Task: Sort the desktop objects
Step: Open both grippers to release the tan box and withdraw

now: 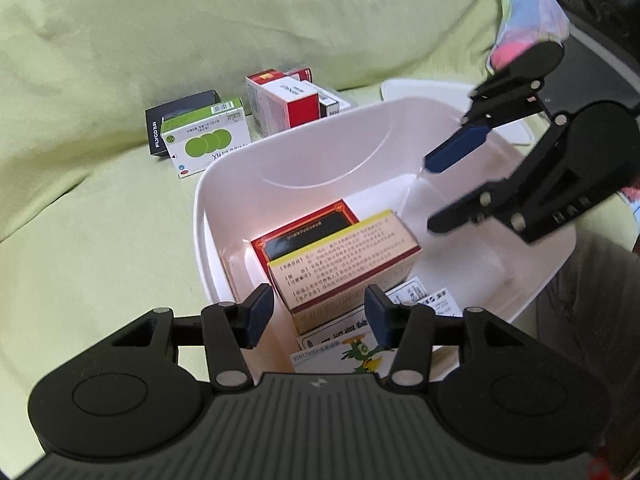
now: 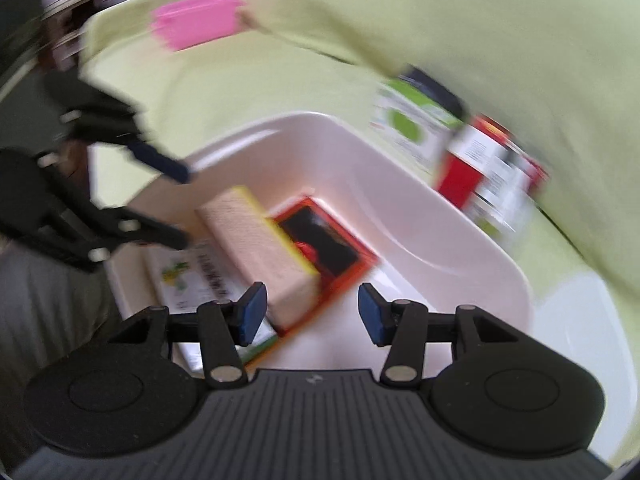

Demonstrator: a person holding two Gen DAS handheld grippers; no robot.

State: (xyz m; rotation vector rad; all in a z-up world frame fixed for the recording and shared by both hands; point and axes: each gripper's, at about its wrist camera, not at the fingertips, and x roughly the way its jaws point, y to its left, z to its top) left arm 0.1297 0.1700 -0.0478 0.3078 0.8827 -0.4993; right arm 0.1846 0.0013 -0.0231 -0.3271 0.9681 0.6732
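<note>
bin [image 1: 224,184]: glossy smooth plastic; boxes [image 1: 344,256]: printed card; cover [image 1: 100,240]: matt cloth

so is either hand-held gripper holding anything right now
Nothing is held. The left hand-held gripper and right hand-held gripper are both open and empty above the white bin.

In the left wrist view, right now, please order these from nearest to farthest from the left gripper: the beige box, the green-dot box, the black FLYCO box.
From the left gripper:
1. beige box, inside the white bin, just ahead of the fingers.
2. green-dot box, outside the bin, far left.
3. black FLYCO box, just behind it.
</note>
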